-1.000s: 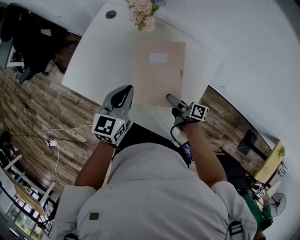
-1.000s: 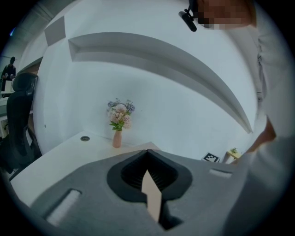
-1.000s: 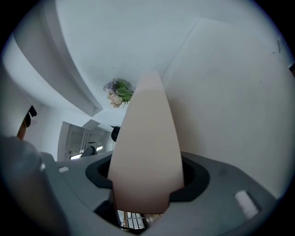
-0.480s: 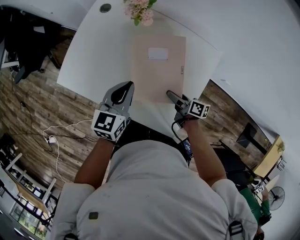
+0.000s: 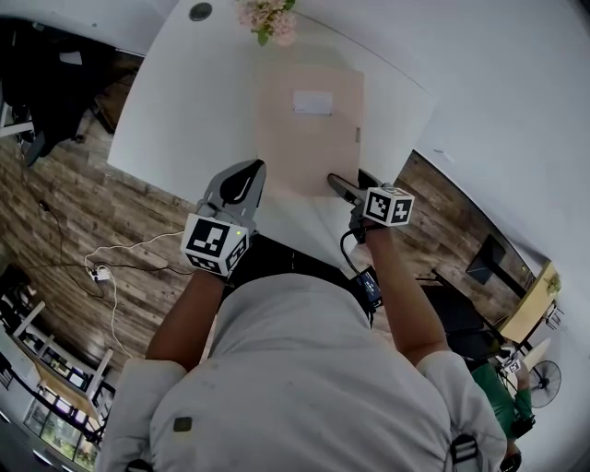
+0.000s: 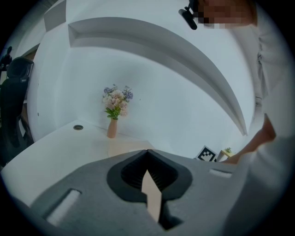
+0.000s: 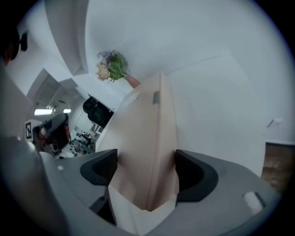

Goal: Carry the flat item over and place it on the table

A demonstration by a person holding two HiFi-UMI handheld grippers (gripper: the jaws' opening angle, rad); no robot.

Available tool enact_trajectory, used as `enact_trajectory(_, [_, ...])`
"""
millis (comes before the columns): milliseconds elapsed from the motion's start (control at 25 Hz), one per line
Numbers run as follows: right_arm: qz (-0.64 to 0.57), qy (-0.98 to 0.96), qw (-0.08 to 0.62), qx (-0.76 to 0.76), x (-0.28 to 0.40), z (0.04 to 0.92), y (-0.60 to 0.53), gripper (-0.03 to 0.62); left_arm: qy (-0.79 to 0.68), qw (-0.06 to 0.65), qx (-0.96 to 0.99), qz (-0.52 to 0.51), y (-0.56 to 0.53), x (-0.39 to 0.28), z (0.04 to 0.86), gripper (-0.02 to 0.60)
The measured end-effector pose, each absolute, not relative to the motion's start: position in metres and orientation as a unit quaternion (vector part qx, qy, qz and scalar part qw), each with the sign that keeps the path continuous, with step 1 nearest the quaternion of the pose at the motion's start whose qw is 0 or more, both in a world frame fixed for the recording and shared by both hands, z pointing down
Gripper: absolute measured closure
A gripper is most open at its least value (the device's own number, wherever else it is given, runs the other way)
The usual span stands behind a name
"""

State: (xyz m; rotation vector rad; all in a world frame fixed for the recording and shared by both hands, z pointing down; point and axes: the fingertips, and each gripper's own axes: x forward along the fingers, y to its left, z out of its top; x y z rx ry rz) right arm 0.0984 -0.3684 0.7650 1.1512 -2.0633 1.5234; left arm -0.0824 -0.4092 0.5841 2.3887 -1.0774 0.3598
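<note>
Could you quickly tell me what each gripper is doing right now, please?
Left tongs: closed; whether they pinch the folder cannot be told.
Right tongs: opening, folder between them.

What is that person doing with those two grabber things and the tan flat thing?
A person is putting a flat beige folder down on the white table. The folder lies flat on the tabletop, just in front of a small vase of flowers. The right gripper has the folder's near edge between its jaws, and they are opening to let it go. The left gripper is shut and sits by the folder's near left corner.
</note>
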Motion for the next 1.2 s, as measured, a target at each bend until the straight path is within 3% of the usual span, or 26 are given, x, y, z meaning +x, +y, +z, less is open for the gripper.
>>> enact_trajectory(440, [0.484,-0.743,0.205,0.414,0.100,0.758,-0.371,0.212,-0.389,0.245,0.878,0.135,-0.401,-0.073,0.583,0.581])
enact_trajectory(720, [0.364,-0.784,0.244,0.439,0.113,0.721,-0.371,0.334,-0.397,0.229,0.879,0.133,-0.382,-0.071,0.574,0.581])
enact_trajectory(1200, [0.147,-0.847,0.148,0.490,0.133,0.561,-0.338,0.502,-0.405,0.172,0.892,0.100,-0.325,-0.034,0.509,0.581])
